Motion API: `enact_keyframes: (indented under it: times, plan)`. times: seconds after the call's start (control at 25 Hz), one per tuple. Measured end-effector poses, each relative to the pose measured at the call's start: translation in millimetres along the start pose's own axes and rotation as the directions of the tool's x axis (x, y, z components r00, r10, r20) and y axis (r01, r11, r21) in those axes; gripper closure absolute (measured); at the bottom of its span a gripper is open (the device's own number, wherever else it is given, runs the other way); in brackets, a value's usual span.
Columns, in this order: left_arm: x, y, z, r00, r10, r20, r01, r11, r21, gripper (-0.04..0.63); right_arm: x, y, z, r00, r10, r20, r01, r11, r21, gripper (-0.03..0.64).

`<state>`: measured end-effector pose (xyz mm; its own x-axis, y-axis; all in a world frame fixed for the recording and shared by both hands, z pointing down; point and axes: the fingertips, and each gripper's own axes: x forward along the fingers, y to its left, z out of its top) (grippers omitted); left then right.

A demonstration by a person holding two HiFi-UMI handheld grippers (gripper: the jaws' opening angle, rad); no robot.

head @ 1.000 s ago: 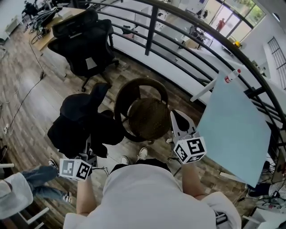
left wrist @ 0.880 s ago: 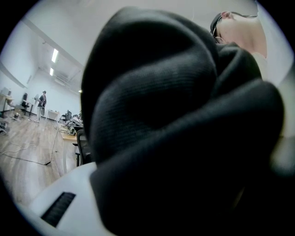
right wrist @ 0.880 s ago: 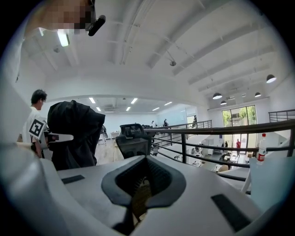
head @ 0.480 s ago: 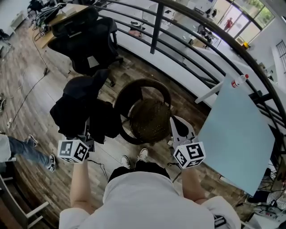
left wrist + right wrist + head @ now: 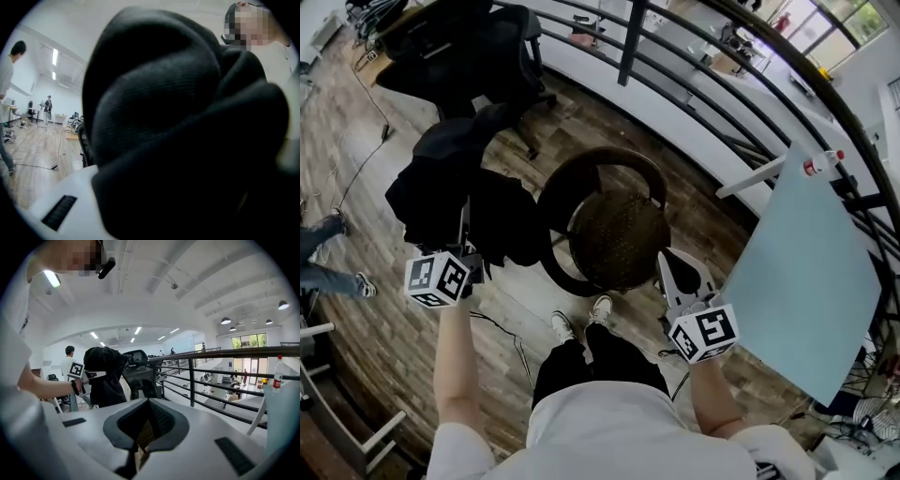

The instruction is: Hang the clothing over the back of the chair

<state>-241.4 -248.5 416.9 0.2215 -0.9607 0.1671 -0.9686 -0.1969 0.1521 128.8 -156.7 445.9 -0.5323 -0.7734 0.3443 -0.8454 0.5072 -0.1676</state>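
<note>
The black clothing (image 5: 441,192) hangs in a bunch from my left gripper (image 5: 467,230), which is shut on it, to the left of the round wicker chair (image 5: 614,230). The cloth's right edge lies close to the chair's curved dark back (image 5: 551,202); I cannot tell if it touches. In the left gripper view the clothing (image 5: 187,131) hides the jaws. The right gripper view shows the left gripper (image 5: 96,375) holding the clothing (image 5: 105,380) up. My right gripper (image 5: 673,258) is shut and holds nothing, by the chair's near right side; its joined jaws (image 5: 149,401) point over the chair.
A black office chair (image 5: 478,56) stands beyond the clothing. A dark railing (image 5: 694,66) runs behind the wicker chair. A light blue board (image 5: 806,281) with a bottle (image 5: 820,164) on it is at the right. Someone's legs (image 5: 323,253) are at the far left. A cable (image 5: 502,333) crosses the floor.
My left gripper has carried the clothing forward along the chair's left side. My right gripper has sunk a little beside the chair. The bystander at the left has moved further off.
</note>
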Motion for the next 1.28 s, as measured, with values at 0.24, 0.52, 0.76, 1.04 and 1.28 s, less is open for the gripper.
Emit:
enact_keyframes:
  times: [0.24, 0.52, 0.76, 1.04, 1.28]
  plan:
    - [35.4, 19.6, -8.5, 1.000, 0.006, -0.011, -0.005, 0.999, 0.048, 0.472, 27.7, 3.4, -11.0, 1.000, 0.028, -0.002, -0.028, 1.000, 0.012, 0.598]
    - [72.6, 38.1, -14.5, 0.999, -0.033, -0.035, 0.036, 0.995, 0.092, 0.472, 48.0, 9.5, -26.5, 0.999, 0.051, -0.005, -0.051, 0.998, 0.033, 0.598]
    - [80.2, 59.0, 5.7, 0.999, -0.031, -0.015, 0.033, 0.996, 0.085, 0.472, 41.1, 3.8, -42.8, 1.000, 0.025, -0.013, -0.025, 0.998, 0.052, 0.598]
    - [92.8, 50.1, 6.8, 0.999, -0.044, -0.002, 0.044, 0.986, 0.158, 0.471, 46.2, 4.7, -55.9, 1.000, 0.023, -0.001, -0.023, 0.997, 0.073, 0.598]
    - [121.1, 28.0, -42.1, 0.995, -0.060, -0.074, 0.071, 0.984, 0.162, 0.471, 45.8, 1.6, -65.6, 1.000, 0.026, -0.003, -0.025, 0.997, 0.079, 0.598]
